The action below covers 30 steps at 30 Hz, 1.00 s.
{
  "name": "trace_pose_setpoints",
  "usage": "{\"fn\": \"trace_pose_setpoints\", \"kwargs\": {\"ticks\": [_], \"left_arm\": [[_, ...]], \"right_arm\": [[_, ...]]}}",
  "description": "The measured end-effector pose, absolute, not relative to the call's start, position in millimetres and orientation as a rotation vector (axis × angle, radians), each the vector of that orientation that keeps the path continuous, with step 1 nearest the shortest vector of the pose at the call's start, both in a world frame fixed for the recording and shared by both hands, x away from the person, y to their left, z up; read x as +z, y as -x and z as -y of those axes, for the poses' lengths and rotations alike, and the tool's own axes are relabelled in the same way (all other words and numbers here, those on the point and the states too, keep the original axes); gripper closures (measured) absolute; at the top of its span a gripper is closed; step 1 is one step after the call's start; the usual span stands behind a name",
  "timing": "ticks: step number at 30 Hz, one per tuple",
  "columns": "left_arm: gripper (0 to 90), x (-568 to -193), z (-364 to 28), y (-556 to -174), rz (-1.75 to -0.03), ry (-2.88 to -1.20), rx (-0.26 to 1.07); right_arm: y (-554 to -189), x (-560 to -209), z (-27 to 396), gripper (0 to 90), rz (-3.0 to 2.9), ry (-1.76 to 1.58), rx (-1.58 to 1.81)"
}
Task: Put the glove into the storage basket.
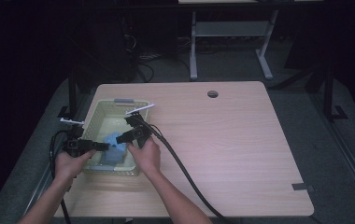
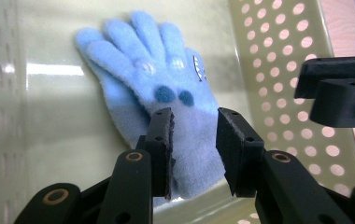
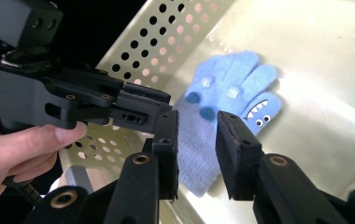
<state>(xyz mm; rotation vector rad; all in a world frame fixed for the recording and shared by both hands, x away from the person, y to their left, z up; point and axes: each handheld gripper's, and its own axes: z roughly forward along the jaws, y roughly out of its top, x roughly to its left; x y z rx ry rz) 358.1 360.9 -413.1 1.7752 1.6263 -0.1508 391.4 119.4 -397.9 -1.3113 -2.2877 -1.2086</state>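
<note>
In the perforated basket (image 1: 102, 109) at the bench's (image 1: 241, 140) left side lies a blue glove (image 2: 166, 93). The left tool (image 2: 194, 144) holds its jaws slightly apart over the cuff, not pinching it. The right tool (image 3: 196, 144) hovers likewise, jaws narrowly spread, gripping nothing.

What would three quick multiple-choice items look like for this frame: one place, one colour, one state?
1. Where does the glove lie?
A. on the bare table
B. inside the perforated basket
C. on the floor

2. What colour is the glove?
A. red
B. green
C. light blue

3. How does the glove lie?
A. flat on the basket floor
B. rolled into a ball
C. hanging over the basket rim

Answers: B, the pale perforated walls stand around it in both gripper views; C, its fleece is light blue with darker blue dots; A, it lies spread, fingers fanned out.
</note>
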Motion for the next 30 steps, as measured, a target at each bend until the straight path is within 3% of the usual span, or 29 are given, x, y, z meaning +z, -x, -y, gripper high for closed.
{"fn": "trace_pose_setpoints", "kwargs": {"ticks": [16, 30], "left_arm": [[66.4, -393, -355, -358, -1.551, -1.727, -0.136], [61.0, -384, -338, -359, -1.464, -1.722, -0.153]], "right_arm": [[-392, -386, -84, 64.0, 2.183, 1.304, -1.334], [-395, -376, -48, 58.1, 2.101, 1.324, -1.402]]}}
